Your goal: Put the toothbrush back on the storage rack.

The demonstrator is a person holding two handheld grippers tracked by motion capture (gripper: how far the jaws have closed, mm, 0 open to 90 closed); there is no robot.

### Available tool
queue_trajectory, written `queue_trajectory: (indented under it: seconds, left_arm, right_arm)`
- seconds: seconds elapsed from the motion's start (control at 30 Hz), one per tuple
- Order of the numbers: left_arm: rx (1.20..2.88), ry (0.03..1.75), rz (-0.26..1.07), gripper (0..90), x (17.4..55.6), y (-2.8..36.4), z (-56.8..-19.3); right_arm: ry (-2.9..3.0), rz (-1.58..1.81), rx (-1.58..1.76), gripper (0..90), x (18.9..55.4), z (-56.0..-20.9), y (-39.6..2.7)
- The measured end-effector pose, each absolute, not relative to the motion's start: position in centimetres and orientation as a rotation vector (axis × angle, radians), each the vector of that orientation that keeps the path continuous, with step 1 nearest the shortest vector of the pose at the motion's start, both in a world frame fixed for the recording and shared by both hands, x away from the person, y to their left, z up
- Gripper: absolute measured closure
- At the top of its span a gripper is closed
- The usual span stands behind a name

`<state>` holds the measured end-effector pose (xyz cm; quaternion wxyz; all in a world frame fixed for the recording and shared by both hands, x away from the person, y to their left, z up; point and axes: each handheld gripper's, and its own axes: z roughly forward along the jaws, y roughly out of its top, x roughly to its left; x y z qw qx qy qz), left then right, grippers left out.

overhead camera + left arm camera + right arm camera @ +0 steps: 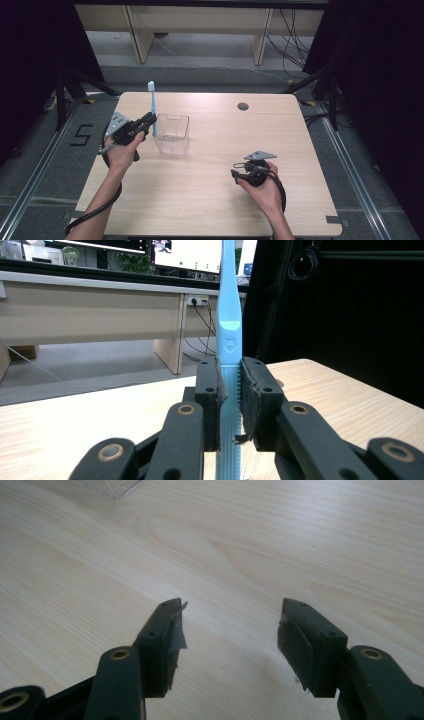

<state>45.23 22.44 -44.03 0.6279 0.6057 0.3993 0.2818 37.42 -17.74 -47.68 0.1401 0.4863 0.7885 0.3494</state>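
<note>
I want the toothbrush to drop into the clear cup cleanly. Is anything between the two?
Nothing visible. The left gripper holds the toothbrush upright just left of the clear cup, whose open top looks empty. The right gripper rests apart, jaws open.

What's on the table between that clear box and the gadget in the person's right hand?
Nothing: in the high view, only bare wooden table separates the clear box from the right gripper.

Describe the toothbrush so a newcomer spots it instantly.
On the wooden table, look left of the clear plastic box. There the left gripper clamps a toothbrush upright: light blue, slim, white bristles on top, the tallest thing there.
</note>
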Motion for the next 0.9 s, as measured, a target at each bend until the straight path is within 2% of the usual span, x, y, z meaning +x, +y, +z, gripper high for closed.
queue_trajectory:
  seconds: [0.9]
  left_arm:
    - [1.423,0.932,0.654,78.3,44.32,22.77,-44.92]
  right_arm:
    - [2.28,1.003,1.394,43.5,37.45,-47.75,-17.75]
